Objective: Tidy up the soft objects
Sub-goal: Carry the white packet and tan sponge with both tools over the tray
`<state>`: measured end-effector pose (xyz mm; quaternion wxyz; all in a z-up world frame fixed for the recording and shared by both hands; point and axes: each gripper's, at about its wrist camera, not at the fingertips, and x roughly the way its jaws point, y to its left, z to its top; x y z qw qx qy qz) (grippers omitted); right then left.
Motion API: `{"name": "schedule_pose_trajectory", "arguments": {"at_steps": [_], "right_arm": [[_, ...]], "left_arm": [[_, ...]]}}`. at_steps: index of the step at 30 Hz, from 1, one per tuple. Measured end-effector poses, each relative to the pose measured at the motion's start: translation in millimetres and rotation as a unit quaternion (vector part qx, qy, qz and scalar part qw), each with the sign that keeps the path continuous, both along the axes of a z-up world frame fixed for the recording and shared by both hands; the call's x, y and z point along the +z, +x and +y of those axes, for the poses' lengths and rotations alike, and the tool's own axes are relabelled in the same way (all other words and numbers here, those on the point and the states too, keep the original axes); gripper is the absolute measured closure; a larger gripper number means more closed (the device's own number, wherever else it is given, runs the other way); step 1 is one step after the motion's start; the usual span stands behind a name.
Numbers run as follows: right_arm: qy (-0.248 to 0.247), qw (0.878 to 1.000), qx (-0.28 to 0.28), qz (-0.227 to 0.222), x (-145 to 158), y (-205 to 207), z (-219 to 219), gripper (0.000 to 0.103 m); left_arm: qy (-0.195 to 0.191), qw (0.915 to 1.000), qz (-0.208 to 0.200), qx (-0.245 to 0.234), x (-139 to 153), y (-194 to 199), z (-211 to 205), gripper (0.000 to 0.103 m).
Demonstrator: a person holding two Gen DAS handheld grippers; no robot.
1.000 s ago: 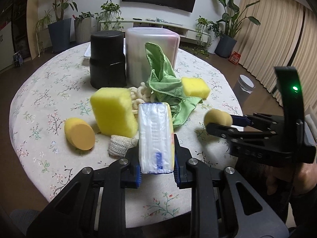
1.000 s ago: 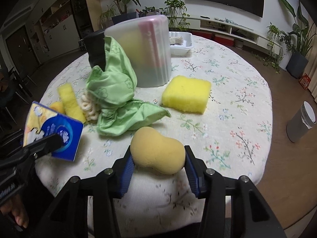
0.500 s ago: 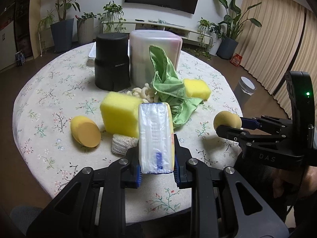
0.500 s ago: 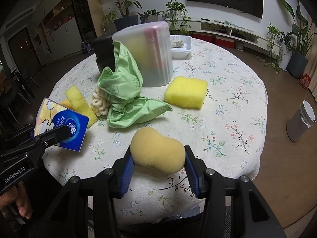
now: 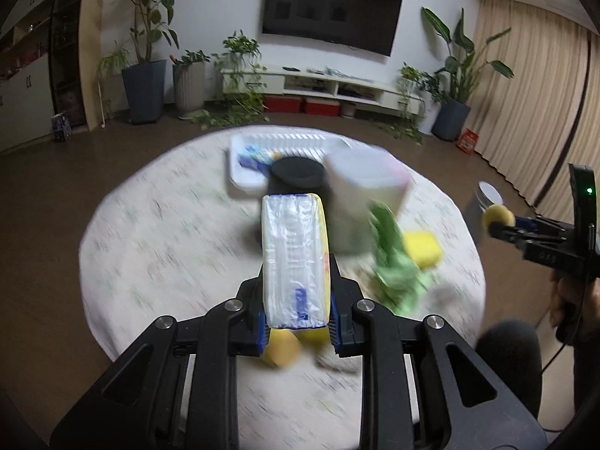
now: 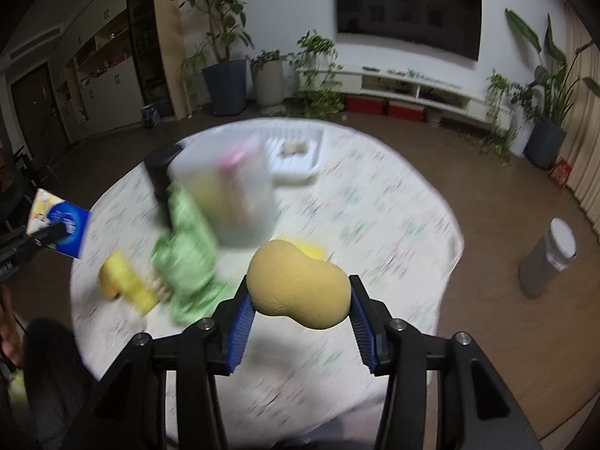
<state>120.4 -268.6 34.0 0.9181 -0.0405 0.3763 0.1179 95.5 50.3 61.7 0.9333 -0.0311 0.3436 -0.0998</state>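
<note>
My left gripper (image 5: 298,328) is shut on a tissue pack (image 5: 294,258), held high above the round floral table (image 5: 168,240). My right gripper (image 6: 300,315) is shut on a tan peanut-shaped sponge (image 6: 298,288), also raised above the table. On the blurred table lie a green cloth (image 6: 185,255), yellow sponges (image 5: 422,247) (image 6: 129,281) and a white basket (image 5: 281,150) at the far side. The tissue pack also shows at the left edge of the right wrist view (image 6: 58,223).
A black canister (image 5: 296,176) and a translucent lidded container (image 5: 365,195) stand mid-table in front of the basket. A grey bin (image 6: 549,262) stands on the floor to the right. Plants and a TV cabinet line the far wall.
Both grippers have risen and pulled back from the table with their loads still held. The views now look down on the whole table, which is motion-blurred.
</note>
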Motion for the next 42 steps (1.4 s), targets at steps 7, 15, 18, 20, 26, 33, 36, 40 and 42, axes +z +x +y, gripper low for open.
{"name": "schedule_pose_trajectory", "arguments": {"at_steps": [7,15,18,20,26,33,36,40,42], "right_arm": [[-0.016,1.000,0.002,-0.003,22,88,-5,0.052],[-0.040,0.998,0.043,0.010,26,185,27,0.052],[-0.048,0.997,0.062,0.021,22,219,44,0.052],[-0.054,0.995,0.081,0.027,17,238,56,0.052],[-0.082,0.986,0.133,0.053,-5,285,97,0.052],[-0.096,0.977,0.171,0.080,-27,324,129,0.052],[-0.097,0.973,0.185,0.093,-37,336,134,0.052],[-0.100,0.971,0.193,0.102,-49,348,137,0.051],[-0.106,0.969,0.197,0.106,-58,352,141,0.051]], "left_arm": [[0.027,0.9996,-0.002,0.008,19,86,31,0.082],[0.052,0.9983,0.019,-0.020,15,186,26,0.082],[0.053,0.9972,0.034,-0.039,8,220,16,0.082],[0.052,0.9963,0.042,-0.054,2,240,10,0.082],[0.069,0.9911,0.069,-0.090,-21,288,-14,0.082],[0.079,0.9839,0.094,-0.130,-41,322,-36,0.081],[0.089,0.9797,0.108,-0.144,-51,334,-42,0.081],[0.089,0.9762,0.122,-0.156,-64,343,-47,0.081],[0.093,0.9743,0.123,-0.164,-69,346,-52,0.081]]}}
